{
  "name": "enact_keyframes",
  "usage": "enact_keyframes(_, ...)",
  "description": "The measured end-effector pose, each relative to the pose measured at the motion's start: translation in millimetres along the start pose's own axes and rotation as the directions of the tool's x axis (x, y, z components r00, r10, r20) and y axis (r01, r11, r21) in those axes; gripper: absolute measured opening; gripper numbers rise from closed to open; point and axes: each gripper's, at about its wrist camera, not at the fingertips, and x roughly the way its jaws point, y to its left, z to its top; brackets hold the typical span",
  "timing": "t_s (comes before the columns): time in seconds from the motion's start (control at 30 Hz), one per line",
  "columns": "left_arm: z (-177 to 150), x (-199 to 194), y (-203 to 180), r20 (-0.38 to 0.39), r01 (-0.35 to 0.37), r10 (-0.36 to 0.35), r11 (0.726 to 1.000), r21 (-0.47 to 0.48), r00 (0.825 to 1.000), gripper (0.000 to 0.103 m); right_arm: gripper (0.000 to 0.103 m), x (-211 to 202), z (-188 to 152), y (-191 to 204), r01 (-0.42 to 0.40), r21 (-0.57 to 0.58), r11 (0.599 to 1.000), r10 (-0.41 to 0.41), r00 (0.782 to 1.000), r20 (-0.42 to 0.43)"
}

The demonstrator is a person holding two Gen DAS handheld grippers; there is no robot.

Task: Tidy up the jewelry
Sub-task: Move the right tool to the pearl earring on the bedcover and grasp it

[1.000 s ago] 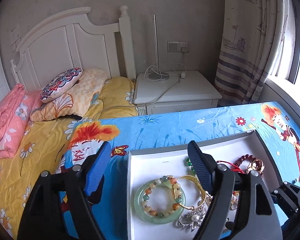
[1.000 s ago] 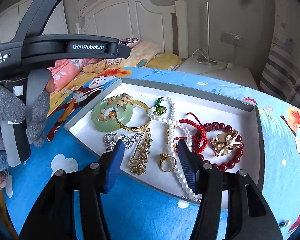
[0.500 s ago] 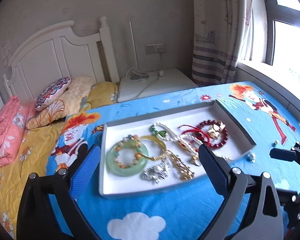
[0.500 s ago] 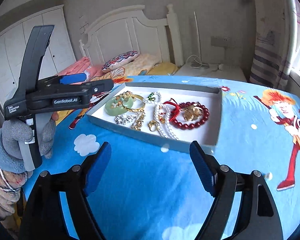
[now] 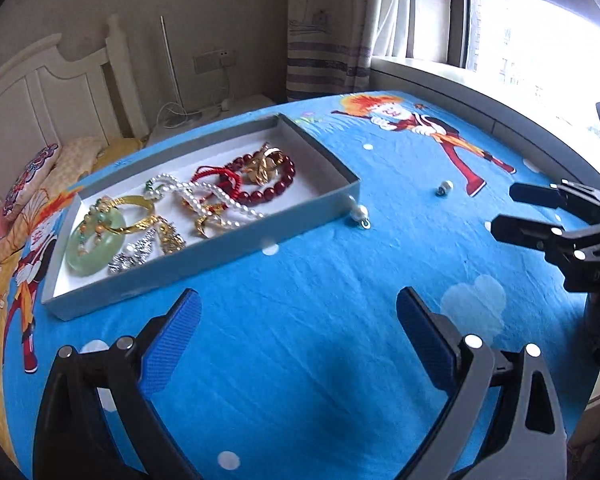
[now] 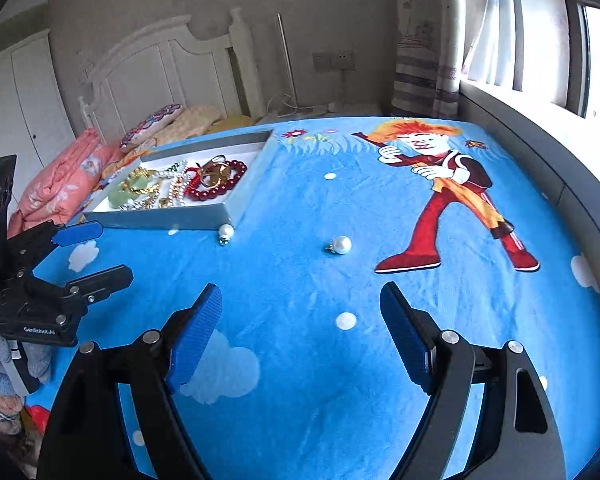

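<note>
Tray of jewelry on the bedspread, two loose pearl pieces outside it.

The tray (image 5: 204, 250) lies on the bedspread (image 5: 320, 344), the headboard (image 6: 168, 68) and pillows (image 6: 152, 126) behind it. In the tray, the jade bangle (image 5: 90, 246) lies at the left end, the pearl necklace (image 5: 208, 196) in the middle and the bead bracelet (image 5: 276, 186) toward the right. One pearl earring (image 6: 225, 233) lies just outside the tray's near right corner; a second pearl earring (image 6: 341, 245) lies further right, well apart from the tray. The window (image 5: 540, 52) is at the right.
</note>
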Motion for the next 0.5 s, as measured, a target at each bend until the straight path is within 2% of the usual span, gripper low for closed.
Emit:
enact_keyframes(0.07,-5.6,12.6,-6.4,-0.059,0.007,-0.006,1.000,0.017,0.998,0.097,0.071,8.4,4.5,-5.9,0.008,-0.014,1.000,-0.008,1.000,-0.014)
enact_keyframes(0.1,-5.8,15.5,-7.3,-0.070,-0.014,0.016,1.000,0.025,0.997,0.097,0.069,13.0,7.2,-9.1,0.013,-0.019,1.000,-0.014,1.000,-0.024)
enact_keyframes(0.17,-5.9,16.7,-3.8,-0.068,-0.018,0.019,1.000,0.013,0.997,0.097,0.056,22.1,11.9,-15.9,0.012,-0.017,1.000,-0.012,0.999,-0.043)
enact_keyframes(0.23,-5.9,18.9,1.2,-0.081,-0.020,0.020,1.000,-0.008,0.996,0.097,0.047,31.2,17.7,-19.3,0.010,-0.023,1.000,-0.011,0.998,-0.058)
enact_keyframes(0.33,-5.8,21.9,9.2,-0.102,-0.009,0.004,0.999,-0.042,0.995,0.097,0.042,40.9,24.7,-16.9,0.008,-0.053,0.999,-0.011,0.998,-0.069)
enact_keyframes(0.4,-6.2,23.0,12.2,-0.108,-0.012,0.006,0.998,-0.060,0.994,0.097,0.041,46.3,28.3,-15.1,0.033,-0.077,0.997,-0.039,0.996,-0.078)
enact_keyframes(0.5,-5.8,22.7,11.7,-0.108,-0.015,0.009,0.998,-0.057,0.994,0.097,0.038,57.2,30.6,-18.5,0.040,-0.079,0.996,-0.050,0.991,-0.121)
